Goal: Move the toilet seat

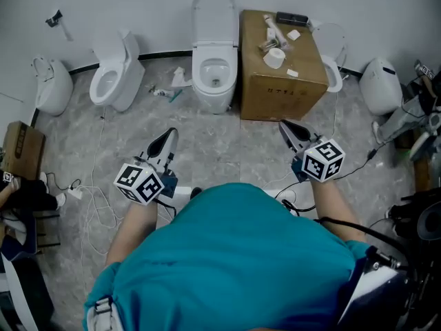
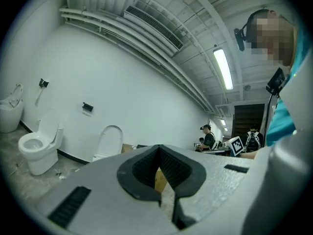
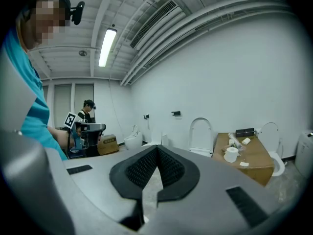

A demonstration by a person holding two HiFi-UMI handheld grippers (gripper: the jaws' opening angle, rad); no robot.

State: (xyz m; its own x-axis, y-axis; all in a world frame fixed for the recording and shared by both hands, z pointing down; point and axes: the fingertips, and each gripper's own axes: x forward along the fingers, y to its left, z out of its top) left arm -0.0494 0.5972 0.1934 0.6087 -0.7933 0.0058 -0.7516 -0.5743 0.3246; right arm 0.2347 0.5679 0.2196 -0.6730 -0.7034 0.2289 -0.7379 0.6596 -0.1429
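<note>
A white toilet (image 1: 215, 74) stands against the far wall in the head view with its seat and lid (image 1: 213, 12) raised upright. The raised lid also shows in the left gripper view (image 2: 110, 141) and in the right gripper view (image 3: 201, 133). My left gripper (image 1: 167, 142) hovers over the floor, well short of the toilet and left of it, jaws together and holding nothing (image 2: 159, 153). Short of the cardboard box, my right gripper (image 1: 289, 131) is also shut and empty (image 3: 157, 151).
A cardboard box (image 1: 279, 64) with a paper roll (image 1: 273, 57) and small items stands right of the toilet. Another toilet (image 1: 114, 78) is to its left, a further one (image 1: 52, 85) far left, more fixtures (image 1: 380, 85) at right. Cables (image 1: 96, 198) lie on the floor.
</note>
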